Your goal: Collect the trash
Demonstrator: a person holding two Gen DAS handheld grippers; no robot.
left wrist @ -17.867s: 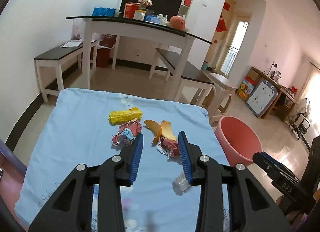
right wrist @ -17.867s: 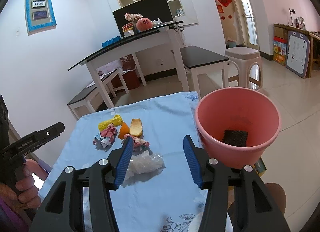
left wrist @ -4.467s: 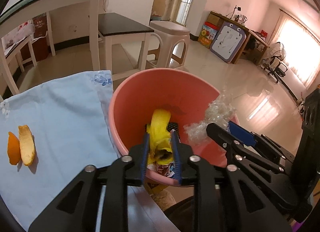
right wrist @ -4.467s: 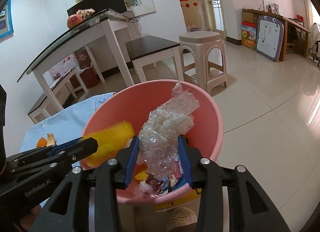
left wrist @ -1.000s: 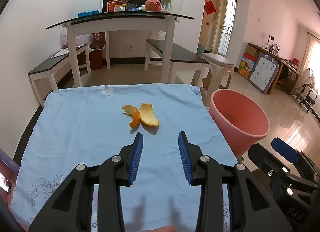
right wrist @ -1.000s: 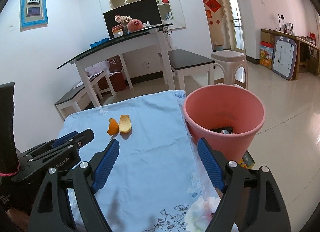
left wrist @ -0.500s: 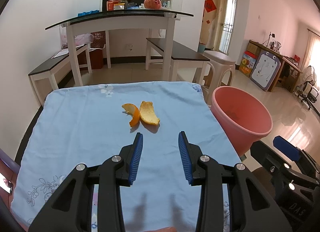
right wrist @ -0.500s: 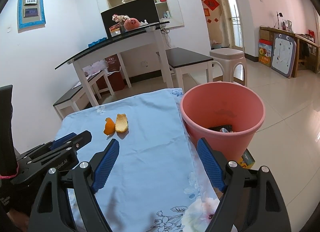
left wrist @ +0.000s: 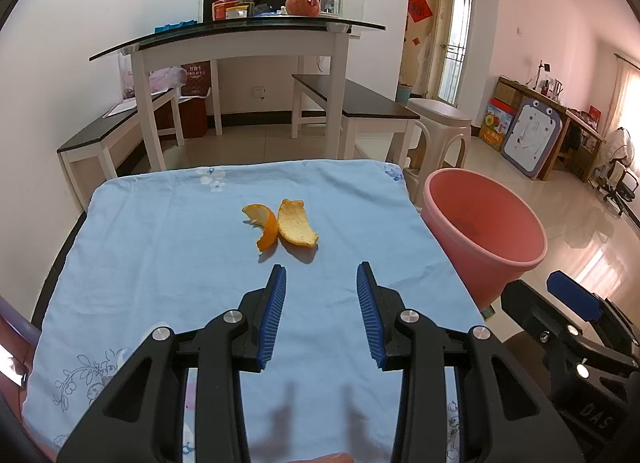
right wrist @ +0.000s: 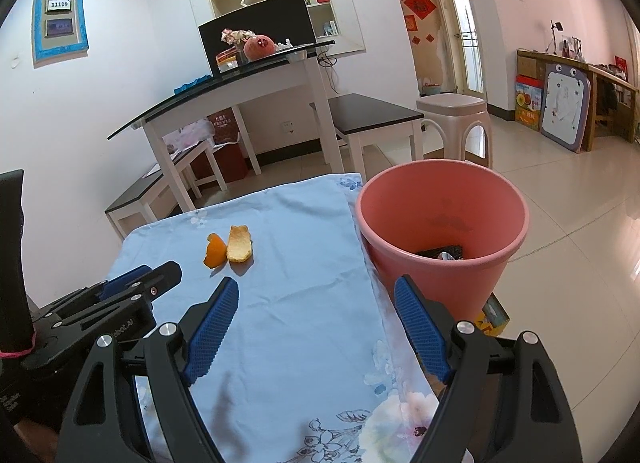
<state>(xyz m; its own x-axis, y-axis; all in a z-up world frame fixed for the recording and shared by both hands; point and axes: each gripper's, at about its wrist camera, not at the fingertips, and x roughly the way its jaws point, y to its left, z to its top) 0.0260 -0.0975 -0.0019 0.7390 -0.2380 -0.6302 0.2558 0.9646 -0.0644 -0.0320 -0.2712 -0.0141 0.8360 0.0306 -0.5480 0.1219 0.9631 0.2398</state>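
I hold the left gripper (left wrist: 320,275) above the blue tablecloth (left wrist: 160,247), jaws apart and empty; the two orange peels (left wrist: 282,225) lie touching each other at 12 o'clock, just beyond its tips. My right gripper (right wrist: 316,287) gapes wide, holding nothing, with the pink bin (right wrist: 440,219) at 1 o'clock beside the table edge and peels (right wrist: 230,249) at 11.

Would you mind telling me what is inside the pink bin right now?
In the right wrist view, the bin shows a dark item and some pale scraps at the bottom; its near wall hides the rest.
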